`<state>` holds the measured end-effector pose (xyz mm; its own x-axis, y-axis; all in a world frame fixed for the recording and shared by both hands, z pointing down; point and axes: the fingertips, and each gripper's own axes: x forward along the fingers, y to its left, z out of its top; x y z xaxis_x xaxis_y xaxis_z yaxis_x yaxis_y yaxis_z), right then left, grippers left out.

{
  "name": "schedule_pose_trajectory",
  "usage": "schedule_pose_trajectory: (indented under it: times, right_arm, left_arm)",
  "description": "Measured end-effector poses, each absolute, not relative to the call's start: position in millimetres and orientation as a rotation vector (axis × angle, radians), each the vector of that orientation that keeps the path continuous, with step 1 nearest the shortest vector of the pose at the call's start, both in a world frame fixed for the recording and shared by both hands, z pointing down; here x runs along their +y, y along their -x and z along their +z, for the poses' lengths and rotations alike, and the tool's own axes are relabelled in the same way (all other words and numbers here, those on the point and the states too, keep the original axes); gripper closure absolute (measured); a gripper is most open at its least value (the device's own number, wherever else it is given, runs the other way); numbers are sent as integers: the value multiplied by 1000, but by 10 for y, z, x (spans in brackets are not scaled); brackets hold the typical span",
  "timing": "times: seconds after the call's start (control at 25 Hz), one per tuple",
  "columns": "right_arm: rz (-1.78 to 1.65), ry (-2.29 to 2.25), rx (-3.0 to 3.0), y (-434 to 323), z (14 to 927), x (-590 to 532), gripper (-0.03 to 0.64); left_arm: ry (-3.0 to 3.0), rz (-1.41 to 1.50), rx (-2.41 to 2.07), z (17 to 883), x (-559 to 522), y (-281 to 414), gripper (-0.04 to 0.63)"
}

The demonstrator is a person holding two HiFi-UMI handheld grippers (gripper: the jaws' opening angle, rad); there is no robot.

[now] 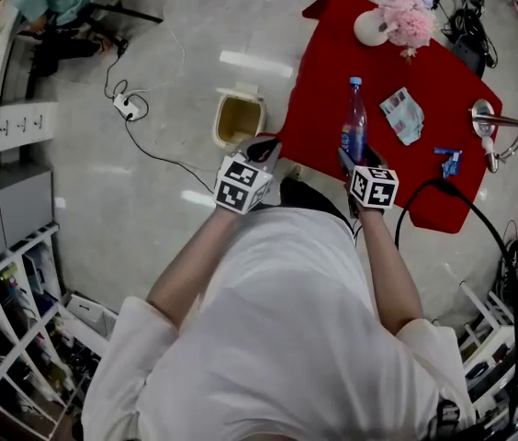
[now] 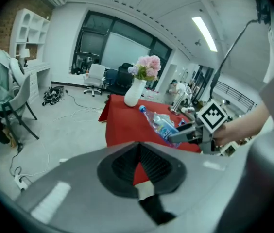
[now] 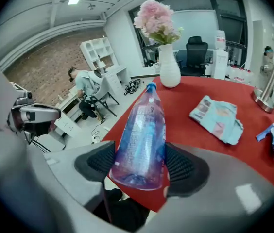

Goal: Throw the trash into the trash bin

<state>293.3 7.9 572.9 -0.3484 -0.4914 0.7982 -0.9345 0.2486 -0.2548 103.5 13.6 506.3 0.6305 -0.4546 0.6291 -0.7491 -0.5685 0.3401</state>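
- The right gripper (image 3: 139, 160) pinches the bottle (image 3: 142, 137) at its base, pads tight on both sides.
- The bottle's long axis runs away from the person, with the blue cap aimed at the vase (image 1: 369, 28), over the red table (image 1: 328, 62).
- The left gripper (image 2: 137, 165) is empty, its tips pressed together.
- The trash bin (image 1: 238, 120) stands on the floor just beyond it.
- A crumpled wrapper (image 1: 403, 116) lies on the cloth to the right.

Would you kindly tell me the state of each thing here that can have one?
right gripper: shut on the bottle
bottle: capped, held tilted
left gripper: shut, empty
bin: open
vase: upright, holding flowers
packet: crumpled
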Motion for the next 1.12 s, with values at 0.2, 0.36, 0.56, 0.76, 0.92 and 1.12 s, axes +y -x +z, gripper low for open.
schedule_pose_trajectory:
  times: [0.2,0.36,0.56,0.76,0.92,1.12]
  right_arm:
    - [948,-1147,-2012,-2250,5724,59,296]
    - [920,-1057,-2046,-1738,5720,32,296]
    - [885,-977,-2067,-1249,5769,56,296]
    - [868,-905,-2070,-808,5786,122,296]
    - [861,-845,-2072,-479,5834,187,296]
    - [859,-760,-2081,-118,6060,267,296]
  left_arm:
    - [-2189,606,-1025,5121,246,-563,591]
    - [-2140,584,-1075,5169,329,-163,591]
    - [-2104,572,-1110,5262,429,245,591]
    - [-2057,555,-1150,5293,527,654,591]
    - [-2022,538,-1179,5335,566,938,591]
    - [-1988,535,-1211,5534,584,1192,591]
